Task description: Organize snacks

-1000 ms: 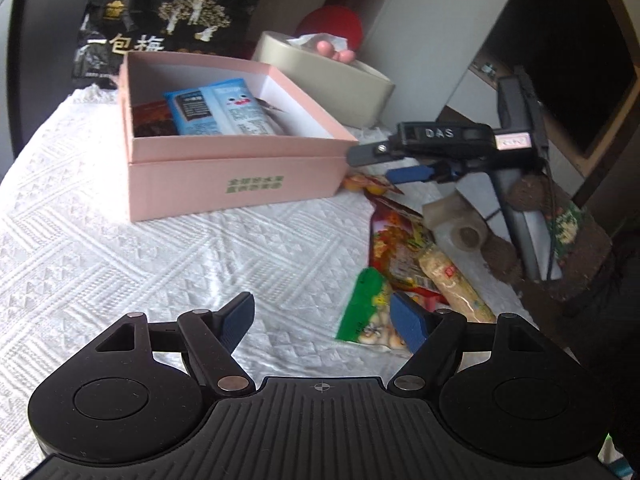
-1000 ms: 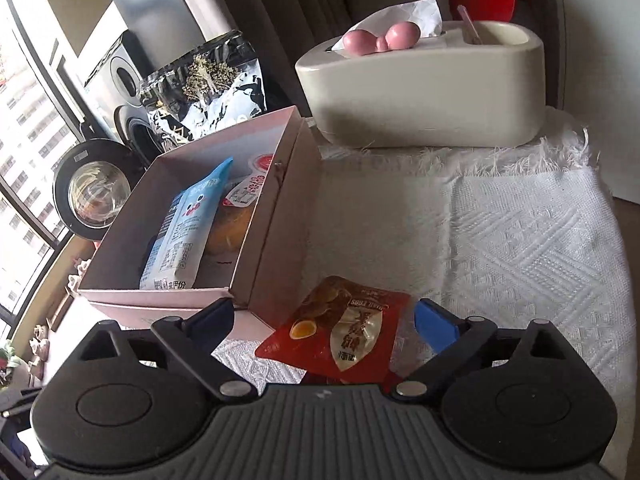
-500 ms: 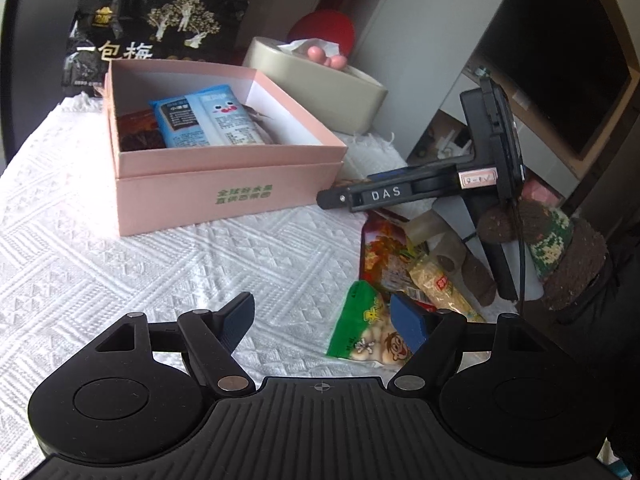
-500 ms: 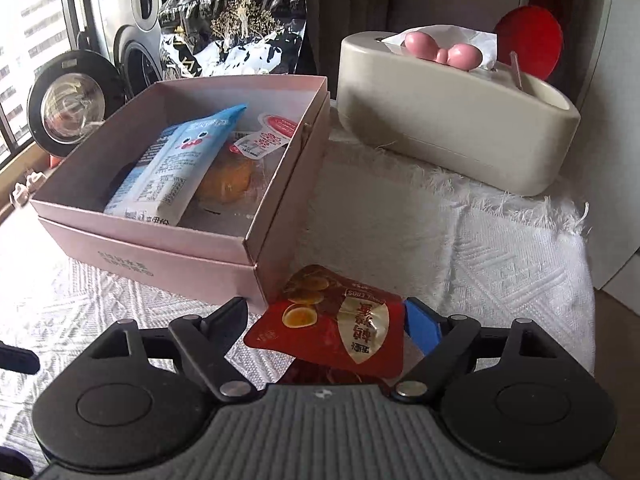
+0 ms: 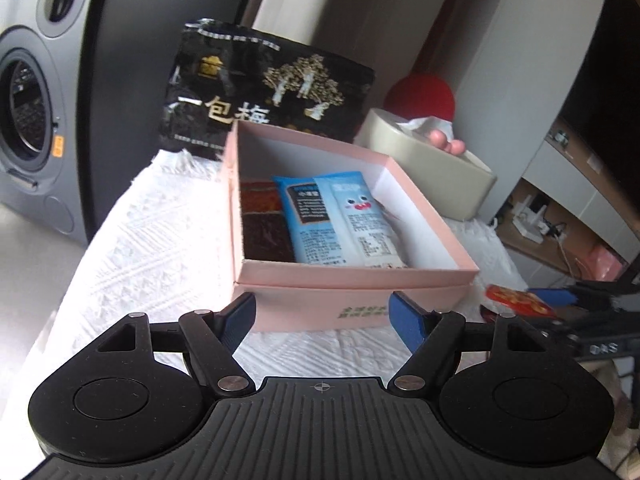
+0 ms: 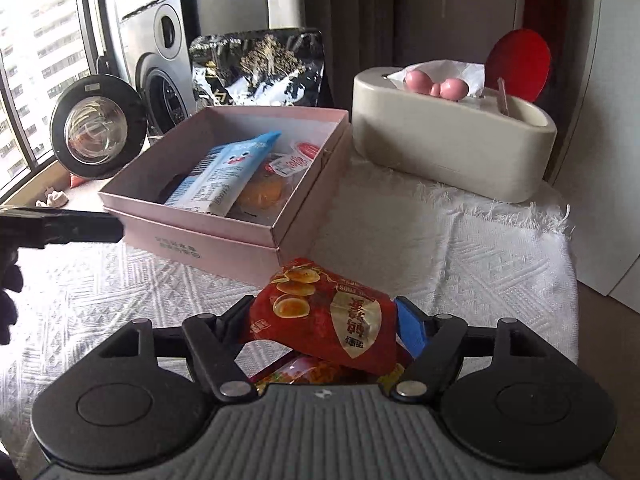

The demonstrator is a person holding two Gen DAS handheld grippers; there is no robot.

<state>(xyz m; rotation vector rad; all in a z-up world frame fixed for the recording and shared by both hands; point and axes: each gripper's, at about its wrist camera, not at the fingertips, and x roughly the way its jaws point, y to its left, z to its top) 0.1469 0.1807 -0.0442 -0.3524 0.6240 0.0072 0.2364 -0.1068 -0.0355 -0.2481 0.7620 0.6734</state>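
Observation:
A pink box (image 5: 360, 304) (image 6: 224, 240) stands open on the white cloth with a blue snack pack (image 5: 340, 224) (image 6: 224, 176) and other snacks inside. My right gripper (image 6: 324, 320) is shut on a red egg-snack packet (image 6: 332, 316), held just above the cloth in front of the box's near corner. Another snack pack (image 6: 316, 374) lies under it. My left gripper (image 5: 322, 316) is open and empty, just in front of the box's near wall. The red packet (image 5: 518, 300) also shows at the right of the left wrist view.
A large black snack bag (image 5: 260, 100) (image 6: 256, 72) stands behind the box. A beige tissue holder (image 5: 424, 172) (image 6: 448, 140) sits at the back right with a red disc (image 6: 520, 64) behind it. A washing machine (image 5: 32, 120) stands left of the table.
My right gripper has closed on the red packet and lifted it off the cloth. My left gripper has swung left and closer to the pink box.

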